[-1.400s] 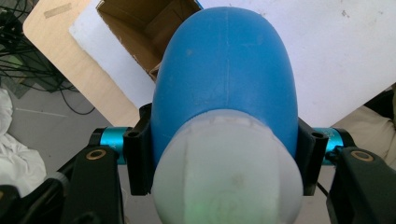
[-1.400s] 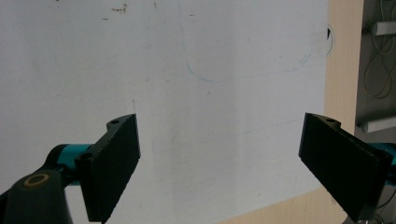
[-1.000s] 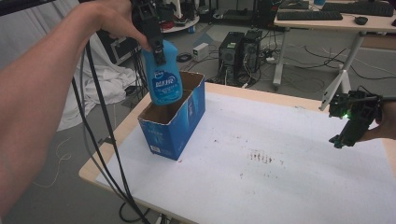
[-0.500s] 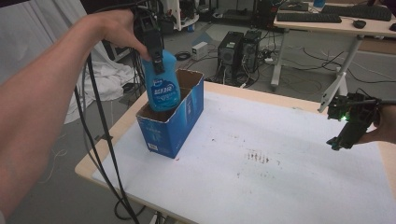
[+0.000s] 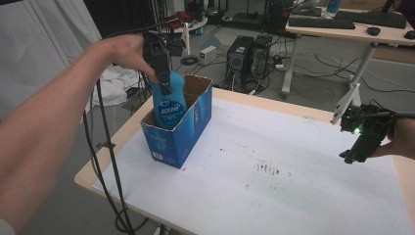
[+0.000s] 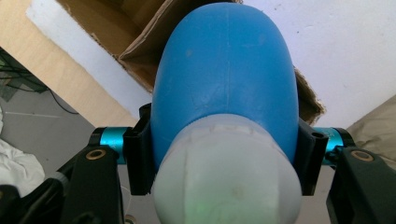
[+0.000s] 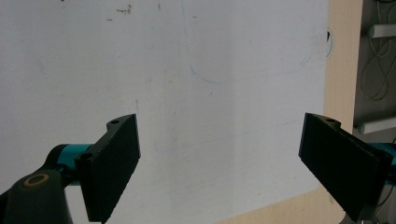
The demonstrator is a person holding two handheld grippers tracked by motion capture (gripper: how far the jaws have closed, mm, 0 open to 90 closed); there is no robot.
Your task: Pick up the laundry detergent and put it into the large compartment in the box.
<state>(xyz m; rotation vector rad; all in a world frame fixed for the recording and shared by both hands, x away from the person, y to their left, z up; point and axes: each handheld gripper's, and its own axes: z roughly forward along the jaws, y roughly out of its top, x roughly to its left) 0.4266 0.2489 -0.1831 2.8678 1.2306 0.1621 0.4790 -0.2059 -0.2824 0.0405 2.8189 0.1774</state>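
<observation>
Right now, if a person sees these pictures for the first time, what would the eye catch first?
Most likely the blue bottle, gripped by the left claw and standing partly inside the open blue cardboard box at the table's near-left corner. In the left gripper view the bottle sits squeezed between both jaws. At the far right, the right claw hangs open above the stained white tabletop.

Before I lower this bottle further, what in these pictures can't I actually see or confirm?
- Bottom of the blue bottle: in the high view the blue cardboard box wall hides it, so whether it touches the box floor is unknown.
- Box interior: in the left gripper view the bottle blocks it.
- Bottle label: too small and blurred in the high view to read.
- Right gripper: open over the white table cover; its height above it can't be judged.
</observation>
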